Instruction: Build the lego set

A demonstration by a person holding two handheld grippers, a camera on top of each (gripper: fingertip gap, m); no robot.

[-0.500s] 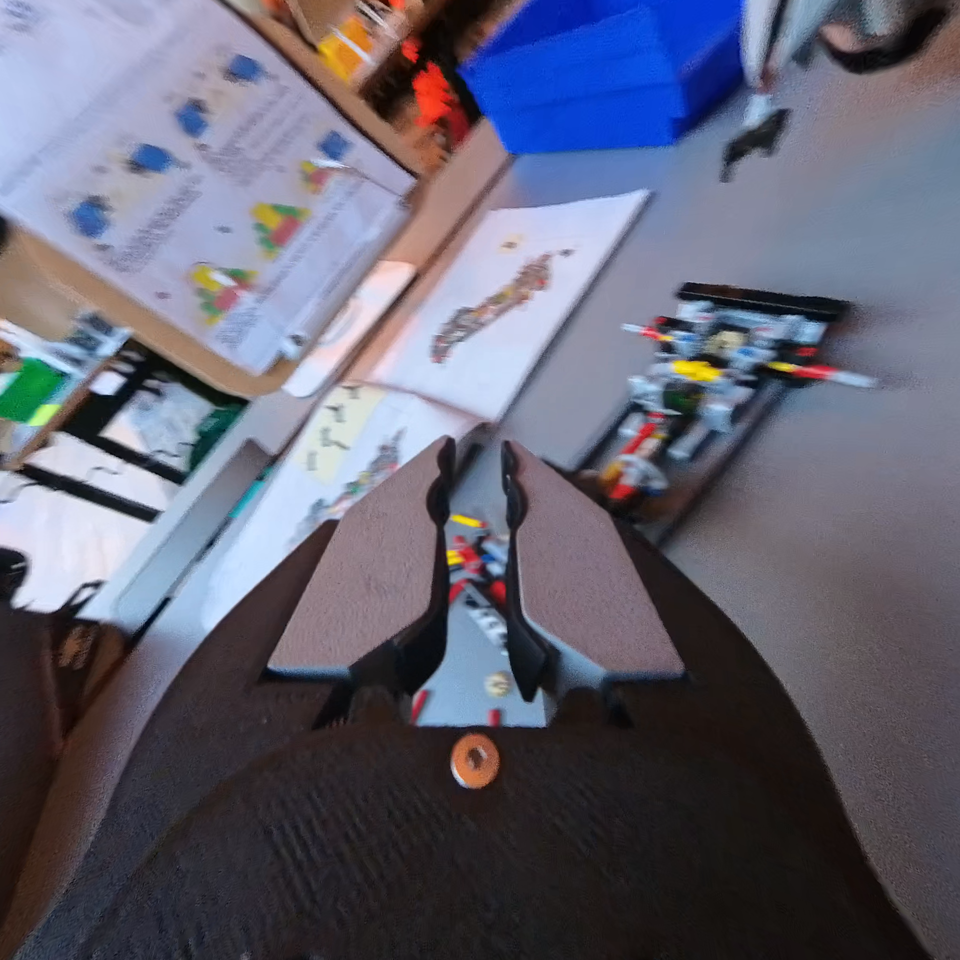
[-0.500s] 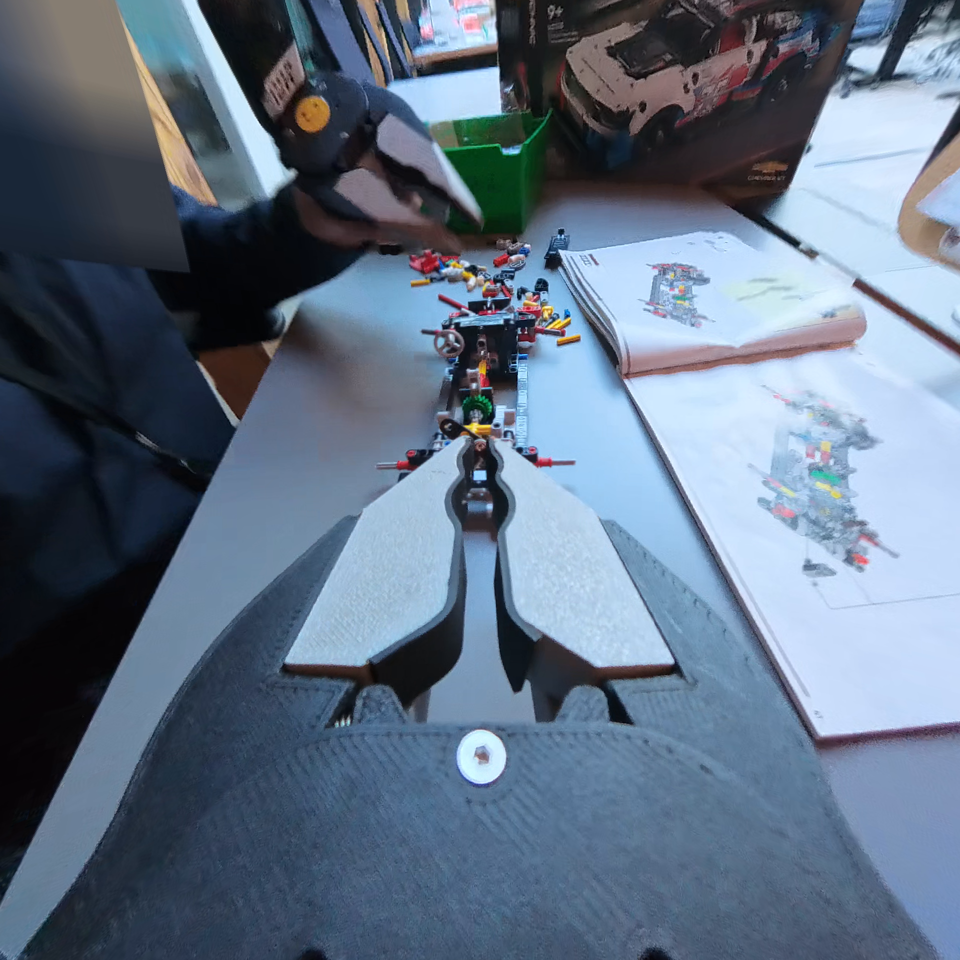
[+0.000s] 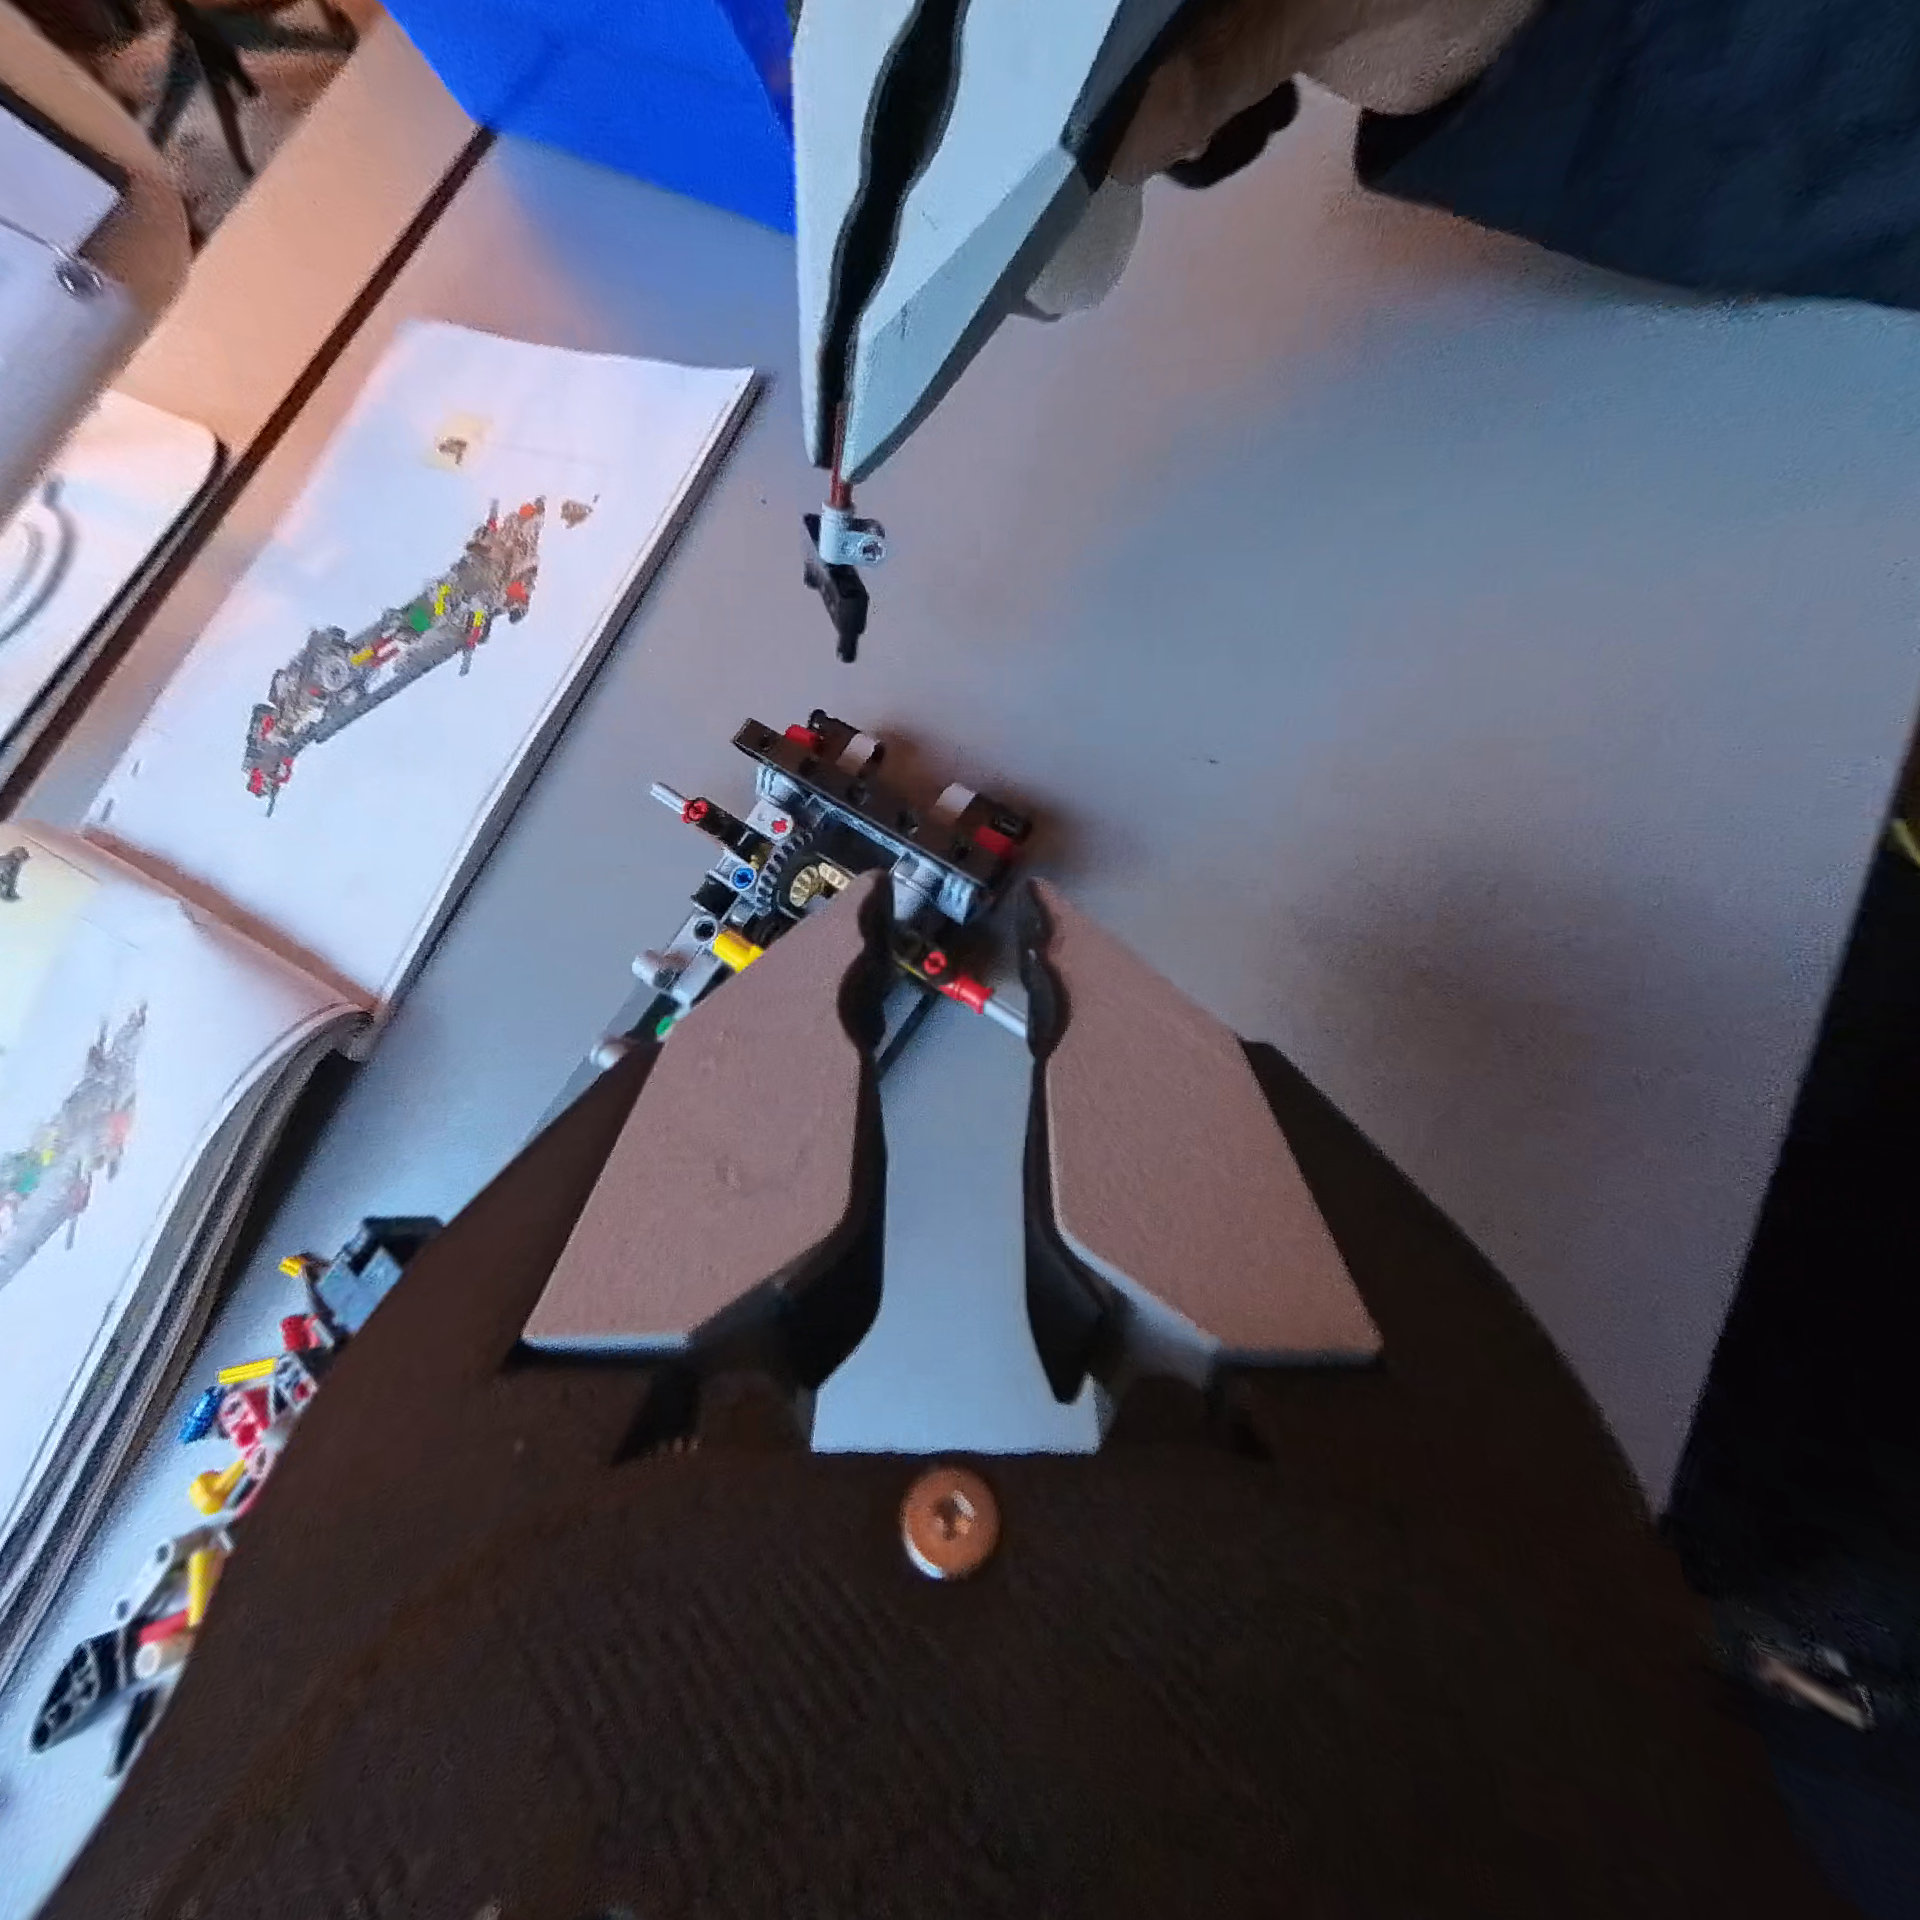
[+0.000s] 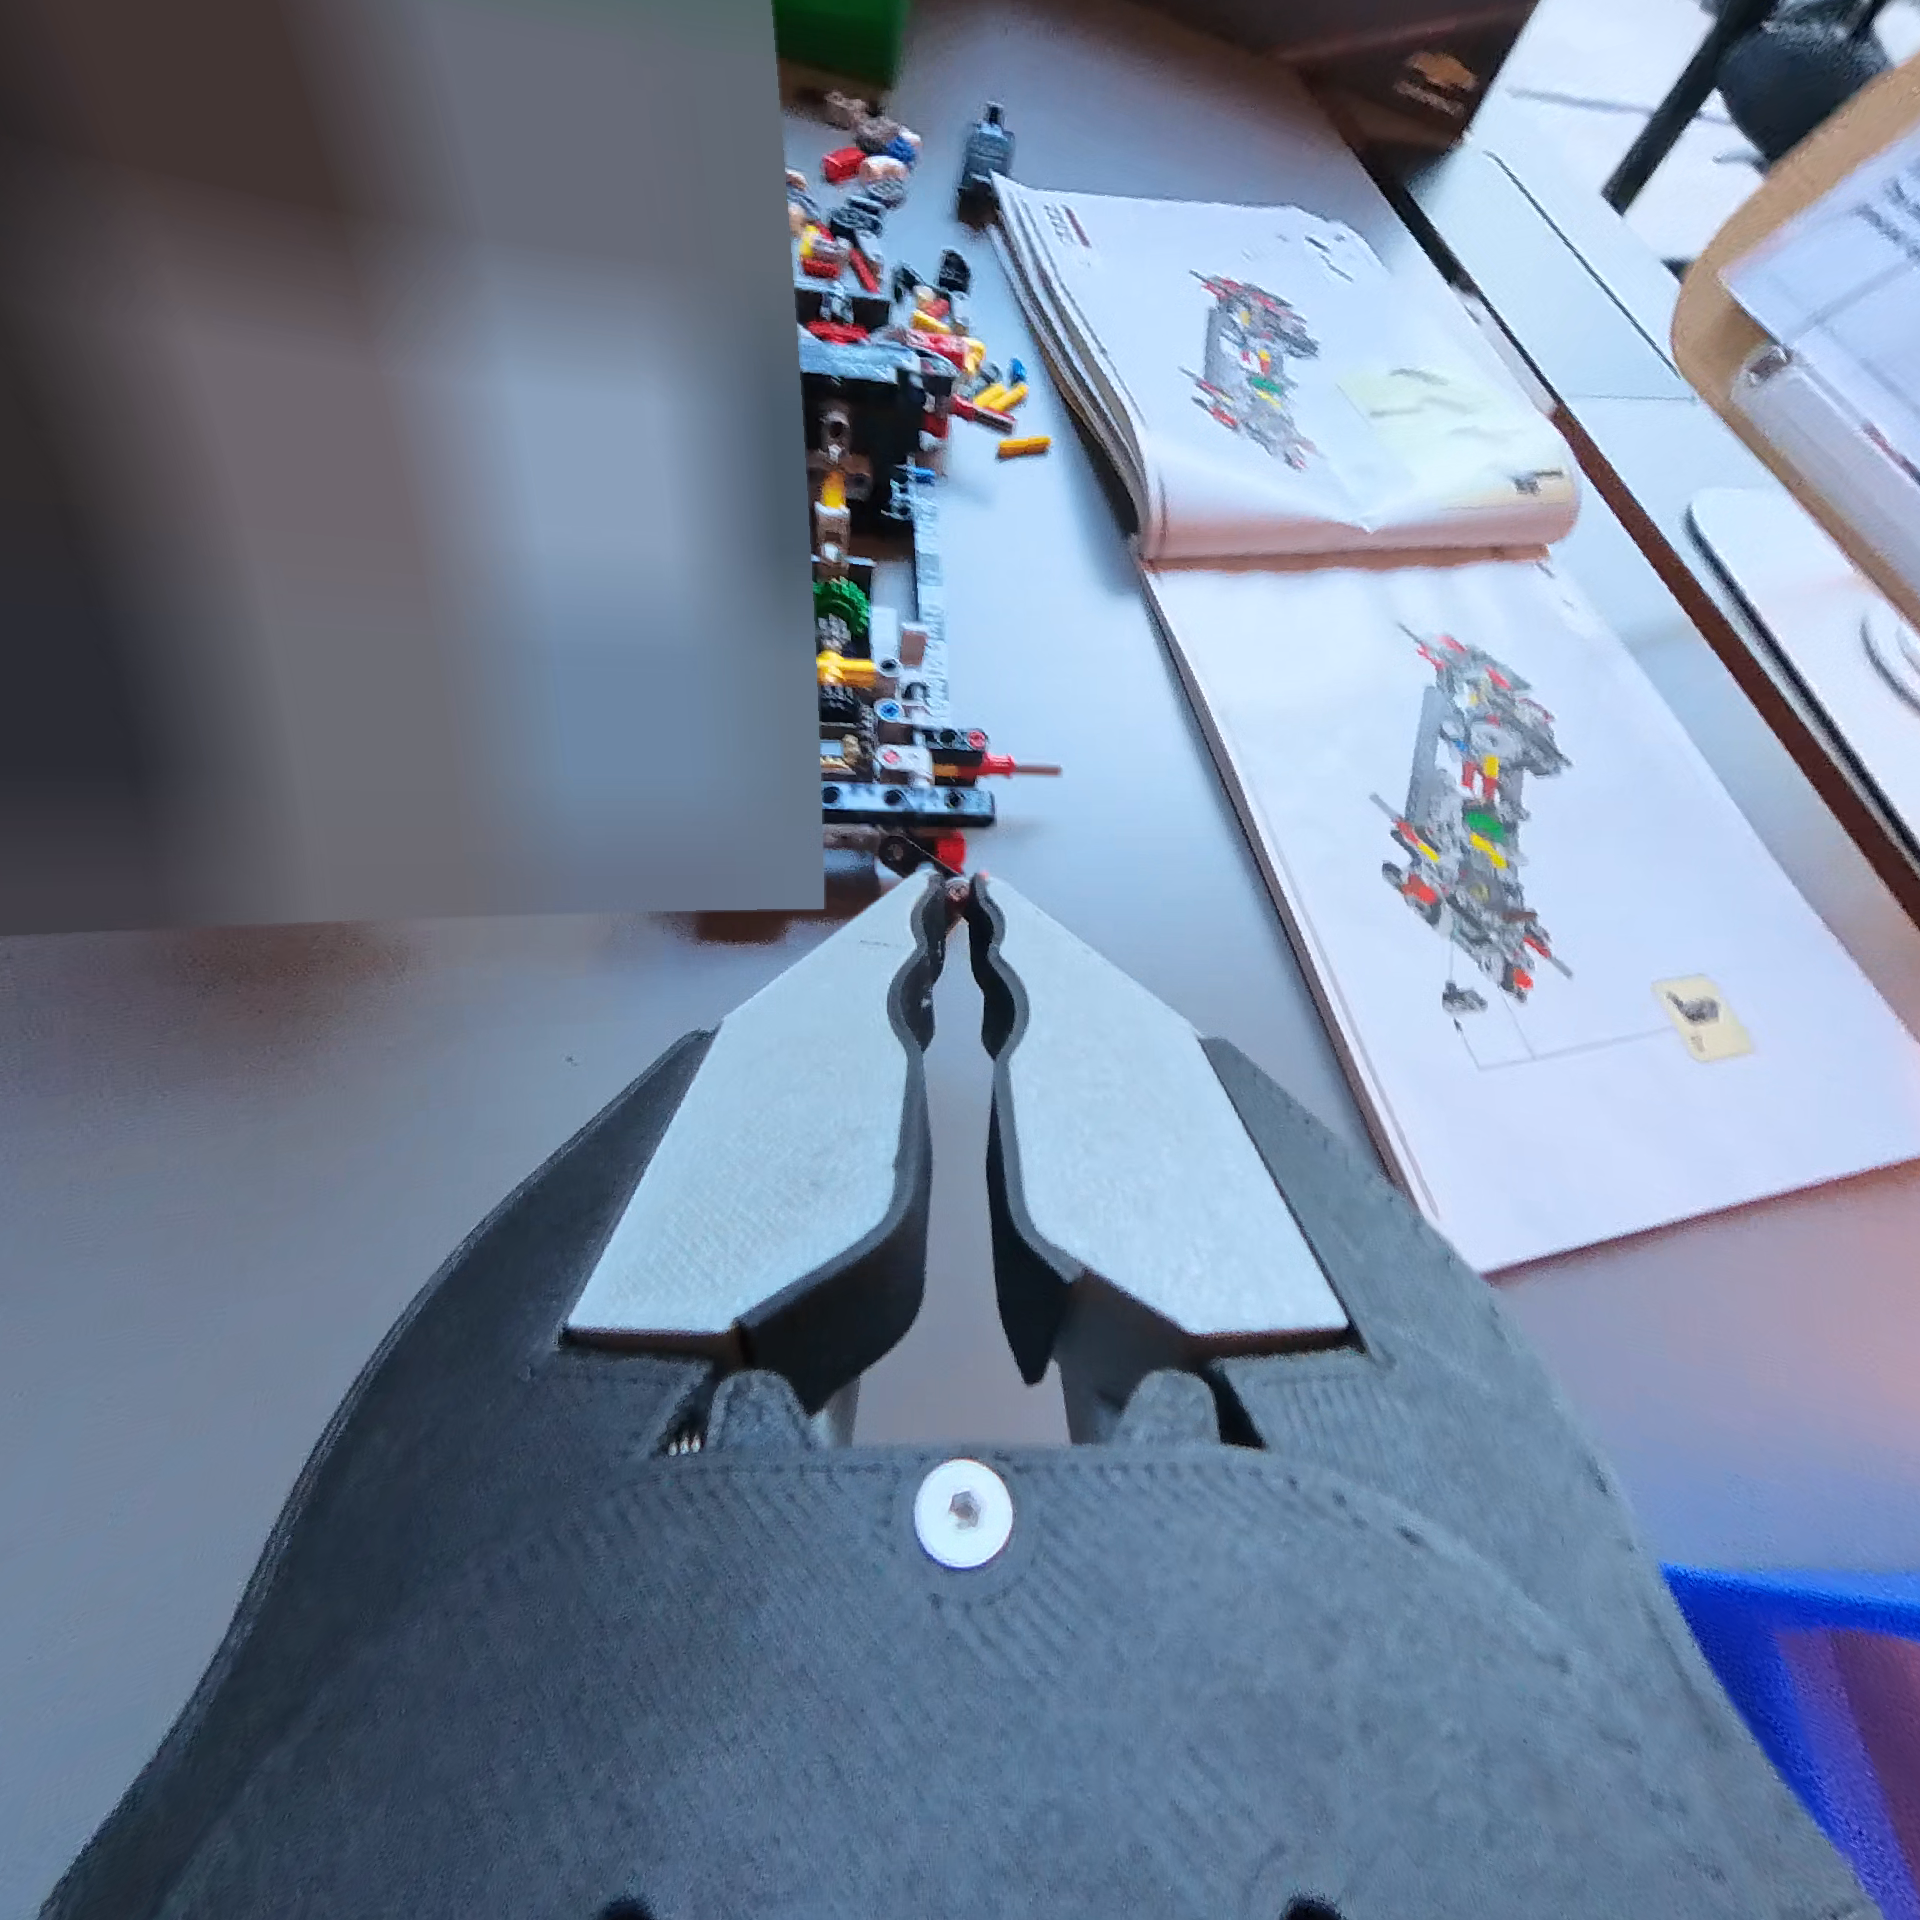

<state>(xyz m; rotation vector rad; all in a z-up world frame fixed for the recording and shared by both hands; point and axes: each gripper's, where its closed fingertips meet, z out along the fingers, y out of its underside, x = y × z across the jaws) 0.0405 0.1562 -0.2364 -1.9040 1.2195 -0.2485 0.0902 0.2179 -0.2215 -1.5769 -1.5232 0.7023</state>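
A long brick-built chassis model (image 3: 831, 821) lies on the grey table (image 3: 1351, 675). My left gripper (image 3: 954, 914) is open, its fingertips (image 3: 878, 914) on either side of the chassis's near end, where a grey axle with a red bush (image 3: 977, 992) sticks out; the pads do not press on it. My right gripper (image 4: 956, 891) is shut on a small part. In the left wrist view the right gripper (image 3: 840, 468) holds this part (image 3: 847, 556), a red axle with a grey connector and a black piece, just above the table beyond the chassis. The chassis also shows in the right wrist view (image 4: 914, 717).
Open instruction books (image 3: 416, 623) (image 4: 1507, 883) lie beside the chassis. Loose small bricks (image 4: 883, 208) (image 3: 239, 1423) are scattered at its far end. A blue bin (image 3: 623, 83) stands at the table's end. A sleeve (image 3: 1662, 125) is behind the right gripper.
My left gripper has moved from over the loose bricks to the chassis's end and its jaws have widened. My right gripper stays shut and has drawn slightly back from the chassis.
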